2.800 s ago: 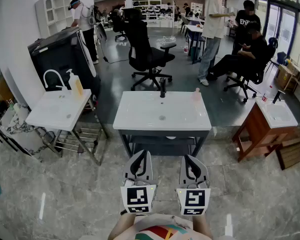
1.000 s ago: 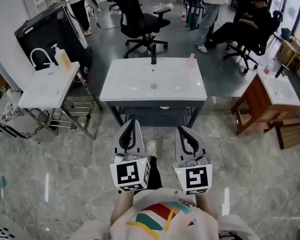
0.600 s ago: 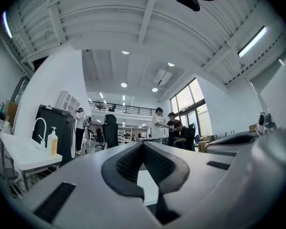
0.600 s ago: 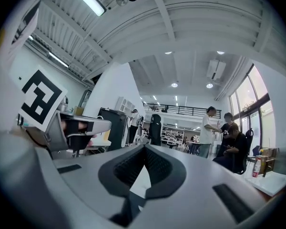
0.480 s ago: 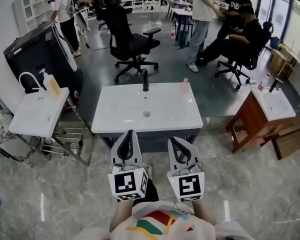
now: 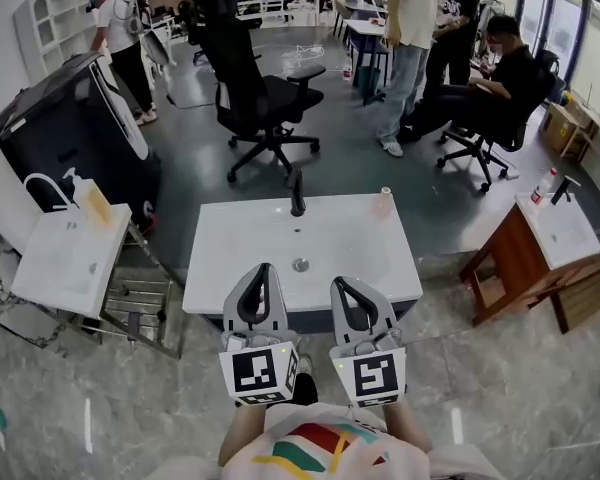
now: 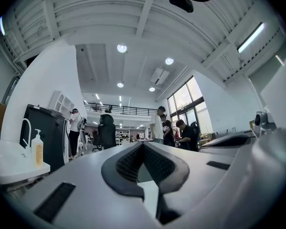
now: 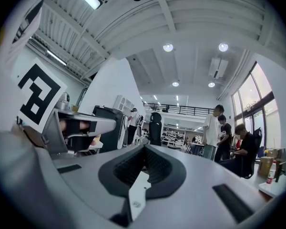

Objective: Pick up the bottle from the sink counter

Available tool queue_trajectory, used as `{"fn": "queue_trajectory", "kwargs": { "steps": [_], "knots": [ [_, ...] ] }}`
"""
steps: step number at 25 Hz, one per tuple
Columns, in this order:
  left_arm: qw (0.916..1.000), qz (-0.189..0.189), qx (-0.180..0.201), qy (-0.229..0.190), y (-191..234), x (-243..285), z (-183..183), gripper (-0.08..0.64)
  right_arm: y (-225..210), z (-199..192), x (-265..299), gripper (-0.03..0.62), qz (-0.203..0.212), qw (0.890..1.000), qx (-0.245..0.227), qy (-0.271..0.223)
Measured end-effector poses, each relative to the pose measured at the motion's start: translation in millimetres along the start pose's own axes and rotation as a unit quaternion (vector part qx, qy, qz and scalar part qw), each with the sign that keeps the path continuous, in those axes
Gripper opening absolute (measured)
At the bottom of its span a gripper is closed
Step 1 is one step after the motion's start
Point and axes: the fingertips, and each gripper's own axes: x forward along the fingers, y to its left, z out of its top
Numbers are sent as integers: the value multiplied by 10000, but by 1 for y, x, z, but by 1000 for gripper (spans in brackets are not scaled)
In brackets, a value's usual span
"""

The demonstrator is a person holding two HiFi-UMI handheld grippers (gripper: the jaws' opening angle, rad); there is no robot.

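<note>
"White worktop [image 6: 350, 258] sits mid-frame in the head view, with a black tap [image 6: 297, 194] at its far edge and a drain [image 6: 300, 264] in the basin. Where is the bottle?"

"The bottle [image 6: 384, 203] stands upright near the worktop's far right corner, to the right of the tap. It looks pale and pinkish, and it is well apart from both tools."

"And the tools themselves?"

"They are side by side, low in the frame, with their tips overlapping the worktop's near edge in the picture. The left tool [image 6: 260, 270] has its jaws pressed together with nothing between them, and its own view shows the pads meeting at the tip. The right tool [image 6: 340, 286] is the same, closed up and empty."

"What else is around?"

"A black office chair [image 6: 250, 88] stands beyond the worktop, upper middle. At the left edge is a smaller white sink [image 6: 70, 258] carrying a yellow soap dispenser [image 6: 93, 204]. At the right is a wooden washstand [image 6: 525, 258]. Several people stand or sit in the upper right."
</note>
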Motion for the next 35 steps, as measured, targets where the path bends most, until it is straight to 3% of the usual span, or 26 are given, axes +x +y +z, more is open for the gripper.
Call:
{"fn": "queue_trajectory", "kwargs": {
  "steps": [4, 15, 17, 22, 25, 35],
  "knots": [
    [10000, -86, 12, -25, 24, 59, 6, 18, -18, 12, 60, 12, -106, 9994, 324, -62],
    [9986, -526, 40, -58, 65, 179, -18, 18, -51, -14, 178, 12, -372, 9987, 338, 77],
    [9985, -551, 34, -19, 67, 189, -25, 18, -53, -23, 184, 12, -445, 9977, 490, 173],
    [9981, -616, -60, 43, 64, 202, -31, 18, -64, -30, 196, 12, -478, 9982, 252, 241],
    [9979, -630, -33, 131, 59, 208, -35, 18, -72, -27, 202, 12, -543, 9974, 449, 174],
    [9994, -324, -3, 75, 51, 232, -25, 18, -98, -18, 220, 12, -241, 9991, 344, -67]
  ]
}}
